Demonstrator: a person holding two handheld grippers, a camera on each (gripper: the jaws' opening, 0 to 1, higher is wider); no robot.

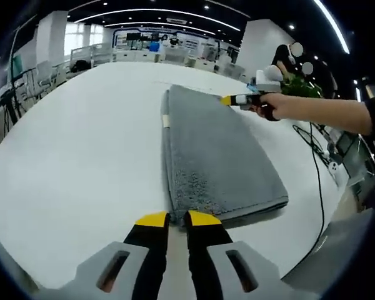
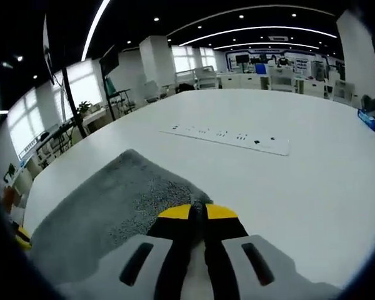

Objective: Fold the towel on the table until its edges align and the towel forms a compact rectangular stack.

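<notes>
A grey towel (image 1: 219,156) lies folded in a long rectangle on the white table (image 1: 81,162). My left gripper (image 1: 178,219) sits at the towel's near corner, its yellow-tipped jaws drawn close with the towel's edge between them. At the far right corner a person's hand (image 1: 272,106) holds my right gripper (image 1: 232,99). In the right gripper view the right gripper (image 2: 200,211) is shut on a corner of the towel (image 2: 112,212), which spreads flat to the left. The left gripper's yellow tip (image 2: 22,237) peeks in at the towel's far end.
A long white power strip (image 2: 225,136) lies on the table beyond the towel. A black cable (image 1: 317,187) trails off the table's right edge. A blue item (image 2: 369,119) sits at the far right. Desks and chairs stand in the background.
</notes>
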